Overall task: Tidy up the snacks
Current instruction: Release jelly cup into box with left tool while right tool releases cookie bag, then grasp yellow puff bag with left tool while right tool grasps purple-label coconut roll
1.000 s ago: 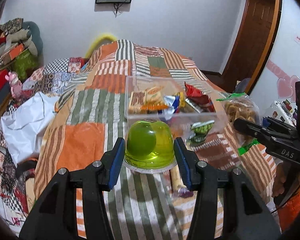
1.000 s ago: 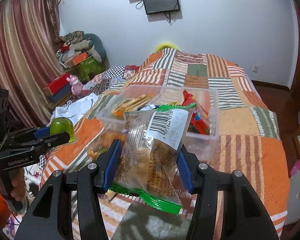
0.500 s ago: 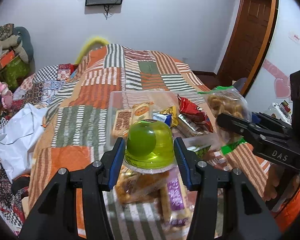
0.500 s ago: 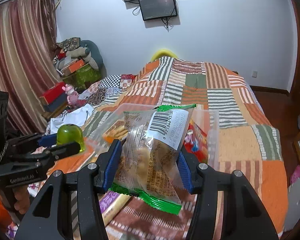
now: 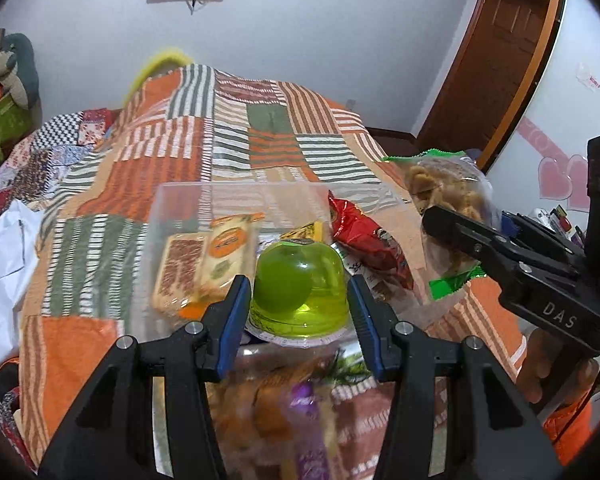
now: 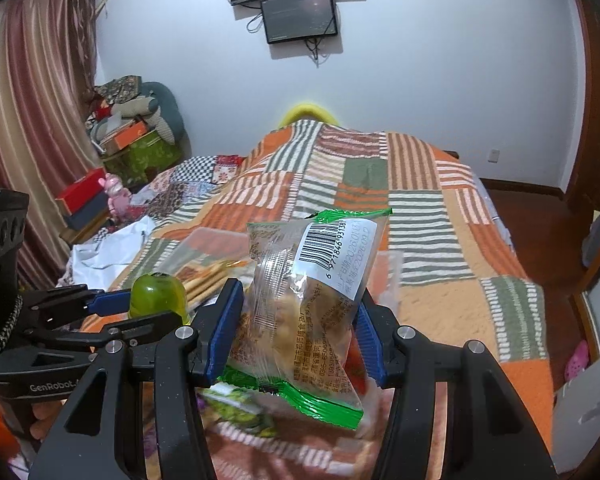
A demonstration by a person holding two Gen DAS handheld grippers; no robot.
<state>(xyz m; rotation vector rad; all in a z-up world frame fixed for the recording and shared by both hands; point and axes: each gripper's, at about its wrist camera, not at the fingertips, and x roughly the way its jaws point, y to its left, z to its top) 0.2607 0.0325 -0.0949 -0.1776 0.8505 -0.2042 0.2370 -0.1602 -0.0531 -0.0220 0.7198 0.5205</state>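
A home bedroom: patchwork-quilted bed (image 6: 420, 216), curtain (image 6: 28, 128), wall screen (image 6: 298, 14).

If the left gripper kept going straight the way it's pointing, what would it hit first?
Most likely the clear plastic box of snacks. The left gripper, shut on the green jelly cup, points down toward the box, near the biscuit packs inside. Depth is hard to judge here.

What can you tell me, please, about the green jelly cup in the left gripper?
The jelly cup is a small dome of clear plastic filled with translucent yellow-green jelly, with a round darker green ball inside. It sits dome up, its flat sealed rim with a printed film at the bottom. The left gripper is shut on it, blue pads pressing its two sides, and holds it in the air above the clear snack box on the bed. The right wrist view shows it too, beside the right gripper's bag.
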